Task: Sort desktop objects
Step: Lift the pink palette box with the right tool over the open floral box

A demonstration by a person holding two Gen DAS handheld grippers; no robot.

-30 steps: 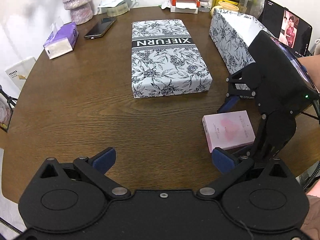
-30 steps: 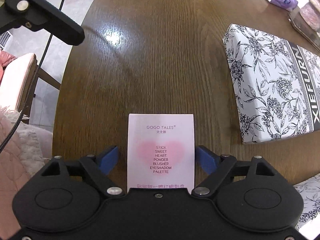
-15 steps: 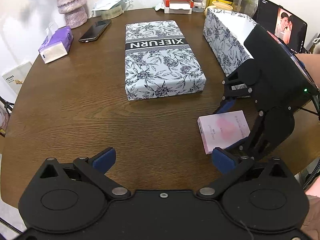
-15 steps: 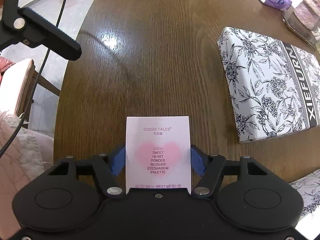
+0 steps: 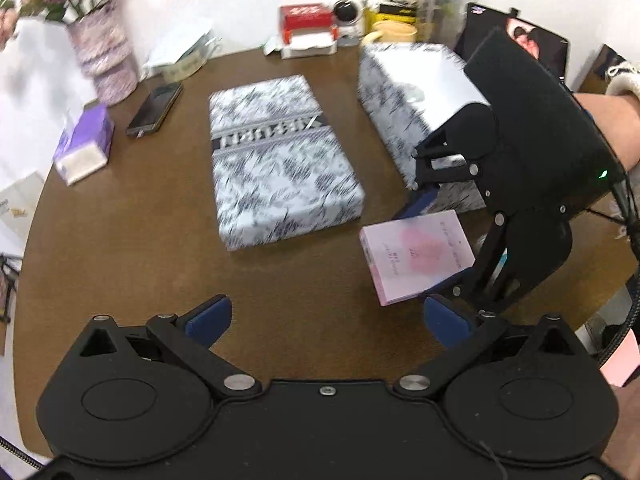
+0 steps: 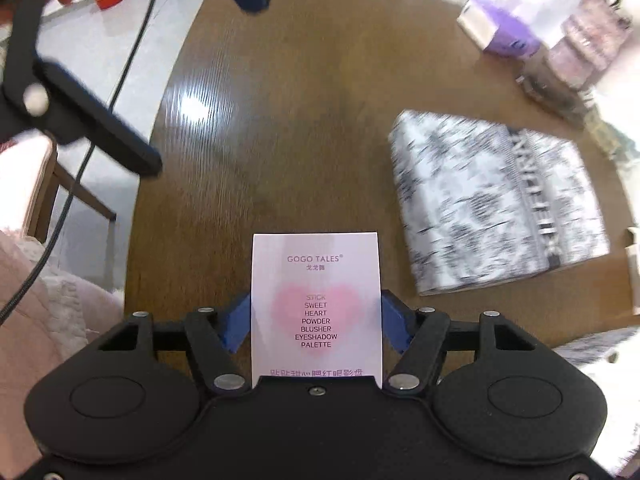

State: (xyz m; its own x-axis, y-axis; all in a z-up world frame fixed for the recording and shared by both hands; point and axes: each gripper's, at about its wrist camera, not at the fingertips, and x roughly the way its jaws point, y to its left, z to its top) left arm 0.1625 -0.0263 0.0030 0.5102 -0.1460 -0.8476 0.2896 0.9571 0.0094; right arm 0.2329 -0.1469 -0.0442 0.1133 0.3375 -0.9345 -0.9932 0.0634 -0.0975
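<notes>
Left wrist view first: the left gripper [image 5: 326,318] sits at the bottom of the frame with its blue pads spread wide apart and nothing between them, just brown worktop [image 5: 132,240] underneath. Over at right of centre the right gripper [image 5: 420,252] is clamped on the pink palette box [image 5: 416,256], which is tilted and looks lifted off the wood, though the blur makes that hard to call. In the middle lies the flat floral box lid [image 5: 280,168], and to its right, upper part of the frame, is the open floral box [image 5: 416,96] with a white inside. Along the left edge there's a purple tissue pack [image 5: 84,144] and a dark phone [image 5: 154,109] near it. Right wrist view: the same pink palette box [image 6: 316,304] is dead centre low in the frame, squeezed on both sides by the right gripper [image 6: 316,320], label reading GOGO TALES. The floral box lid [image 6: 496,208] is off to the right, blurry, and the left gripper's black frame pokes in at the upper left.
</notes>
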